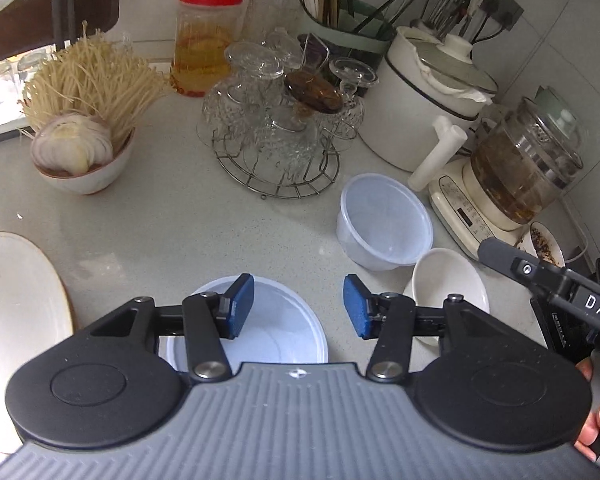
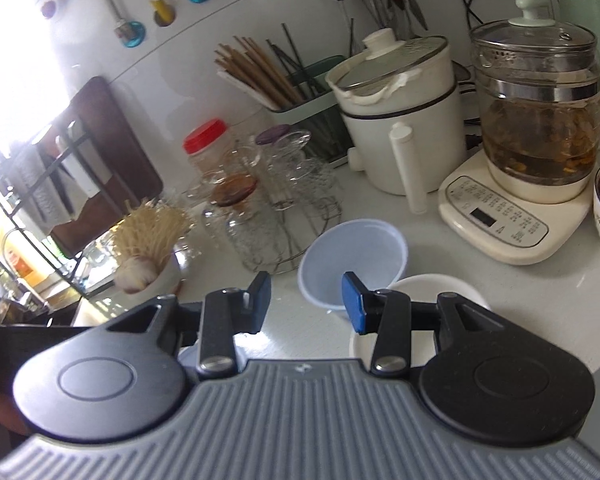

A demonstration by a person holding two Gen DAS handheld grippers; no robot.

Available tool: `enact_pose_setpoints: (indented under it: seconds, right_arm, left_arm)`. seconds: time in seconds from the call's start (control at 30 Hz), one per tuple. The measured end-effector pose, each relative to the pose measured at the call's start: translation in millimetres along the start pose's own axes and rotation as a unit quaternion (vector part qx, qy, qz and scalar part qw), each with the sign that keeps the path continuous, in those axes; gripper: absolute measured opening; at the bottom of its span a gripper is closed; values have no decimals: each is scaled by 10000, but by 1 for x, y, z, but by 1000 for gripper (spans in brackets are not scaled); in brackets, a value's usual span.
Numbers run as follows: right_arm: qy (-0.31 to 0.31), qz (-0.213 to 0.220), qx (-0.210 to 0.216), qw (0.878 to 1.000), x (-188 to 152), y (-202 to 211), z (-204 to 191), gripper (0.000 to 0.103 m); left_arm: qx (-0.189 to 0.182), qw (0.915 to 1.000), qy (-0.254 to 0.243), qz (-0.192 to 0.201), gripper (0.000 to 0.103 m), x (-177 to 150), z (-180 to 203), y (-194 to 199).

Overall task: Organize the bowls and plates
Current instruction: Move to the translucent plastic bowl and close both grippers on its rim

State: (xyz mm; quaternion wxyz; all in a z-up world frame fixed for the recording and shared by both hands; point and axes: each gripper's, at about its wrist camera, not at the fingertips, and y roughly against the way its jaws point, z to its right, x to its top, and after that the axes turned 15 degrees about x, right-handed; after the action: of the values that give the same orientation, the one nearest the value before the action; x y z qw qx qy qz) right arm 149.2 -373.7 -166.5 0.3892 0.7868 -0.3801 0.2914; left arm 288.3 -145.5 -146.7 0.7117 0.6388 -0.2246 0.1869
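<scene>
Kitchen worktop, pale speckled stone point(image 1: 172, 216), cluttered along the back wall.

Left gripper point(image 1: 299, 306): blue-padded fingers spread wide, gripping nothing. Directly under and between them sits a translucent round plastic container point(image 1: 284, 332), upright, mouth up. Off the left finger: a white oval plate with a gold rim point(image 1: 16, 304), lying flat, partly cut off by the frame edge. Just past the right finger: a small white ceramic bowl point(image 1: 444, 284), with a second translucent plastic tub point(image 1: 384, 224) just beyond it; I cannot tell whether the two touch. The right gripper's dark body enters from the right edge, next to that bowl.

Right gripper point(image 2: 306, 302): fingers also apart, nothing between the pads. The small white bowl point(image 2: 424, 284) is under its right finger; the plastic tub point(image 2: 352, 256) is straight ahead between the fingers, looking tilted toward the camera.

Further out: white bowl holding dry noodles and a garlic bulb point(image 1: 80, 148) far left of the fingers, wire rack of upturned glass cups point(image 1: 276, 136) ahead, red-lidded jar of yellow liquid point(image 1: 204, 40) behind it. Ahead-right: white lidded electric pot point(image 1: 424, 100), glass kettle on a cream base point(image 1: 516, 168), chopstick holder point(image 1: 340, 12) at the wall.
</scene>
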Motion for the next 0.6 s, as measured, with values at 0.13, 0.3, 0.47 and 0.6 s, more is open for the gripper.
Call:
enact_pose_setpoints:
  seconds: [0.13,0.3,0.47,0.6]
  right_arm:
    - [-115,-29,-117,9999,6,-7,13,43]
    - [-236,-67,-233,9994,13,-17,28,43]
    - [-347,-95,-299,9989,19,-25,39,43]
    - [-425,-185,-329,9984,23,-32,49,43]
  left_arm:
    - [-18,10000,43,-70,56,8,4,-12]
    - [-67,9999,-21,-148,56,19,15,-24]
    - [-141,9996,-97,-240,56,28,27,-38]
    - [-212,9994,5,-290,56,34,32,-50]
